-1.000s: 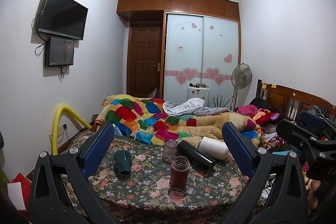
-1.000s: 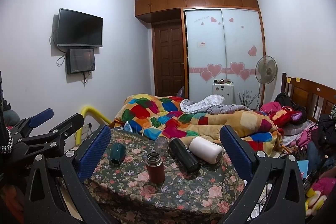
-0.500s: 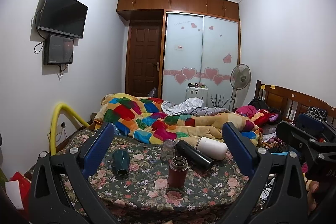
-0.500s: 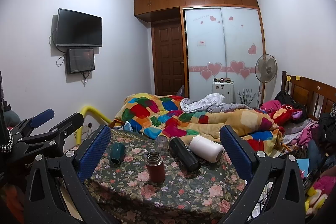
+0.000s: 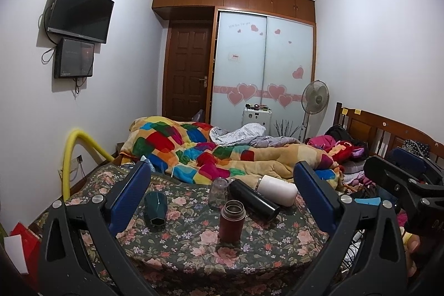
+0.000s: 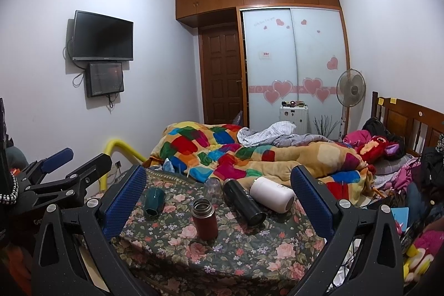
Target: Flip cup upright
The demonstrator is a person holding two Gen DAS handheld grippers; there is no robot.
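Jaws of both the left gripper and right gripper stand spread, holding nothing; the upside-down green cup sits near the table's left edge, untouched.

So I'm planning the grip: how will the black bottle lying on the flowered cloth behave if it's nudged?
The black bottle lies on its side and looks round and smooth, so it would probably roll and could slip in a pinch. Rolling away, it would likely soon meet the white bottle close beside it. The soft flowered cloth may damp that.
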